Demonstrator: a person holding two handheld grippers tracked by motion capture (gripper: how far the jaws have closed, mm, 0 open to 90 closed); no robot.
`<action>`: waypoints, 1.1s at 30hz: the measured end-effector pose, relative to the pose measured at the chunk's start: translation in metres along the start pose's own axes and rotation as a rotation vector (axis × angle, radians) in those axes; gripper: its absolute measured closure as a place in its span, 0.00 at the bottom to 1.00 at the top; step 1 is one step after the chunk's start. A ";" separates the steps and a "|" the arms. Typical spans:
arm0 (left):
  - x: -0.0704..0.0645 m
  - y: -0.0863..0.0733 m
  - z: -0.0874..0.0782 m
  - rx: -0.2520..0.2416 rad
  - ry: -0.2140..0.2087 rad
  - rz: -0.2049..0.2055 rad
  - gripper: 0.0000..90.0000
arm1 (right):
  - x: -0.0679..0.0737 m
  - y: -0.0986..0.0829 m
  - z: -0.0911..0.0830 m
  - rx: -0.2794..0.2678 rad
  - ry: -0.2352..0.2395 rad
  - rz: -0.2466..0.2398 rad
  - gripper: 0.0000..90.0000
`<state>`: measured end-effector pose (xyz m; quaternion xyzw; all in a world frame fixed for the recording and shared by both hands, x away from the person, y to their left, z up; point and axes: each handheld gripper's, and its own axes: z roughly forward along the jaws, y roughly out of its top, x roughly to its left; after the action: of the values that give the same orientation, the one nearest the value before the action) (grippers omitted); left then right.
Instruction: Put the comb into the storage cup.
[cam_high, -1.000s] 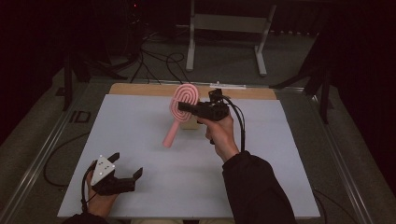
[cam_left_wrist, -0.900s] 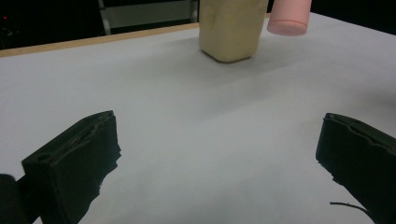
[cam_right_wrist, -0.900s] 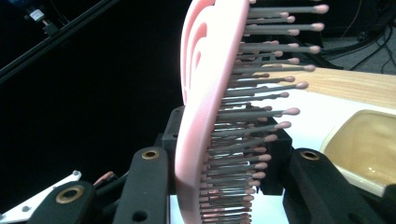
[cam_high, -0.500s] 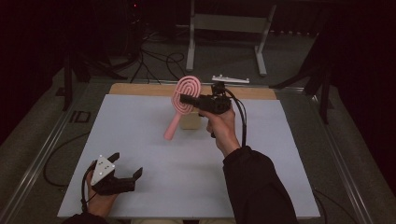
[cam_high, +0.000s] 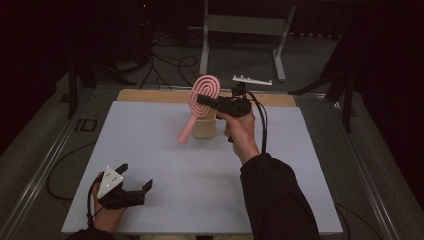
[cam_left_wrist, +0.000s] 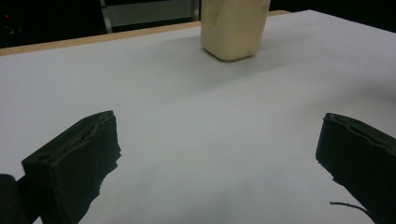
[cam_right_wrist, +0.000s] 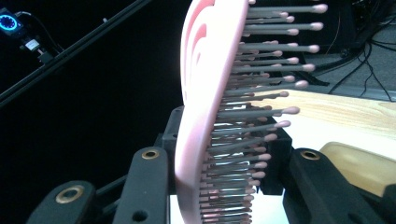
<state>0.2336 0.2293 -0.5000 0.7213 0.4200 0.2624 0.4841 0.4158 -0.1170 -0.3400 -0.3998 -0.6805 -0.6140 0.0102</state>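
**Brush held above the cup**

My right gripper (cam_high: 207, 100) is clamped on the pink hairbrush (cam_high: 200, 102) by its oval head, handle slanting down beside the cream cup (cam_high: 205, 126). The soft bristles could let it twist or slip, I judge. My left gripper (cam_high: 131, 182) rests spread apart on the smooth white table (cam_high: 165, 165).

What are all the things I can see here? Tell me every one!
brush: 1, pink, held up in the right claw above the cup
cup: 1, cream, far middle of the table
table: 1, white top with a wooden far edge
stand: 1, grey metal, on the floor behind the table
cables: several, black, on the floor behind the table
left claw: 1, black, open, low at the near left of the table
right claw: 1, black, shut on the brush
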 end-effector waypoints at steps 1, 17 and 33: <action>0.000 0.000 0.000 0.000 0.000 0.000 0.00 | -0.001 0.001 0.000 -0.001 -0.002 0.001 0.70; 0.000 0.000 0.000 0.002 -0.002 0.001 0.00 | -0.003 0.006 0.002 -0.023 -0.004 0.012 0.70; 0.000 0.000 0.000 -0.003 -0.001 -0.004 0.00 | -0.003 0.013 0.006 -0.043 -0.027 0.015 0.70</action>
<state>0.2335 0.2294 -0.5004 0.7200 0.4209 0.2617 0.4858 0.4279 -0.1150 -0.3321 -0.4132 -0.6643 -0.6229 -0.0028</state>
